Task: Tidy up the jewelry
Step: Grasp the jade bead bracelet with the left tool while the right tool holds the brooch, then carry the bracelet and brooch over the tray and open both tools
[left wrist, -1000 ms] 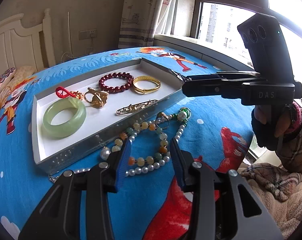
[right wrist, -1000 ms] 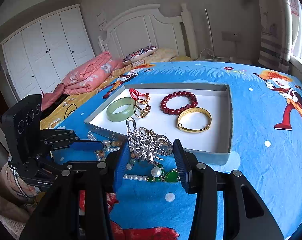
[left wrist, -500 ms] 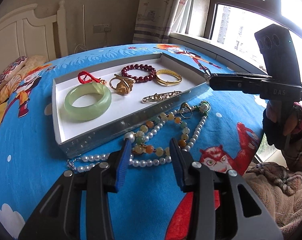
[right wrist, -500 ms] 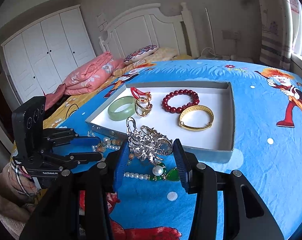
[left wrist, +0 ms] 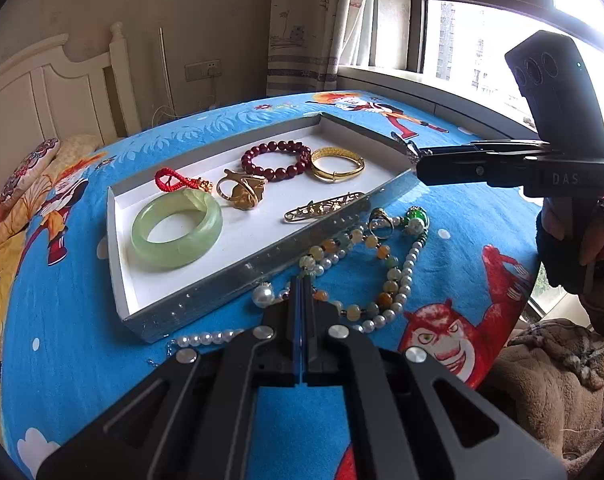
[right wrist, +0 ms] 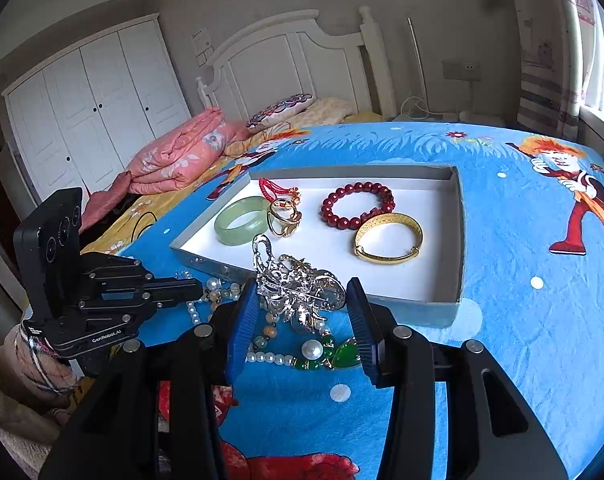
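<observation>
Right wrist: brooch (right wrist: 299, 286) apparently between tongs (right wrist: 302, 322).

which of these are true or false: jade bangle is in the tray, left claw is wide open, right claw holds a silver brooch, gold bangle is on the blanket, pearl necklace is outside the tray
1. The jade bangle lies in the tray. True.
2. The left claw is wide open. False: its jaws have just closed and stand shut.
3. The right claw holds a silver brooch. True.
4. The gold bangle lies on the blanket. False: it lies in the tray, beside the red bead bracelet.
5. The pearl necklace lies outside the tray. True.
</observation>
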Tool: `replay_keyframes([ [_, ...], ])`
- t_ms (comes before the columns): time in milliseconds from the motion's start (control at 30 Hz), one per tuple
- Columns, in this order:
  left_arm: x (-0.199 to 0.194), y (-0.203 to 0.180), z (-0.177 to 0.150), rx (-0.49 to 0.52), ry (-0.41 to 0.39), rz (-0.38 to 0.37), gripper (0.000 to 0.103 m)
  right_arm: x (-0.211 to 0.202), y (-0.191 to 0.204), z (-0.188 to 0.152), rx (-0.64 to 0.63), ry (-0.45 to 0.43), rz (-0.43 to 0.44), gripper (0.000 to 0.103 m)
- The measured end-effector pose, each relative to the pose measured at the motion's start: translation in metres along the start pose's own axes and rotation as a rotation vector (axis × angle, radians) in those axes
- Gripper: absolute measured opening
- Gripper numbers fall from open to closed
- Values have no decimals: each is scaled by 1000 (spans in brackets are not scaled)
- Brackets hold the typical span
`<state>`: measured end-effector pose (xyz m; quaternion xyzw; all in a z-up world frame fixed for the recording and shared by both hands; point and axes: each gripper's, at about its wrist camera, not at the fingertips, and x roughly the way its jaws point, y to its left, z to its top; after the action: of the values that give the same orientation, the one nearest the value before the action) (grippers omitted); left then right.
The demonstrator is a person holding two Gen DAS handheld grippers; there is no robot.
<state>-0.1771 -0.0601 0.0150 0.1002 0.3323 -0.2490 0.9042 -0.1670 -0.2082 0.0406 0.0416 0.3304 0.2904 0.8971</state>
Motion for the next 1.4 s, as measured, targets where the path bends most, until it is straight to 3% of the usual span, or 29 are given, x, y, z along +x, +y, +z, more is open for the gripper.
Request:
replay_keyframes([
  [200, -5, 5, 5, -24, 8, -50, 0, 0, -1, 0, 4, 4, 2, 43],
  [300, 1, 3, 10, -10, 16, -48, 18, 1, 0, -1, -1, 9, 3, 43],
  [567, 35, -5, 13, 68, 118, -13, 18, -1, -4, -2, 17, 0, 7, 44],
  [633, 31, -6, 12, 80, 96, -5, 9, -1, -4, -2, 16, 0, 8, 44],
  [1067, -12, -8, 34, 40, -64, -46, 9, -7, 0, -1, 3, -31, 3, 44],
  [1400, -29, -12, 62, 76, -115, -37, 9, -7, 3, 8, -15, -35, -40, 44],
])
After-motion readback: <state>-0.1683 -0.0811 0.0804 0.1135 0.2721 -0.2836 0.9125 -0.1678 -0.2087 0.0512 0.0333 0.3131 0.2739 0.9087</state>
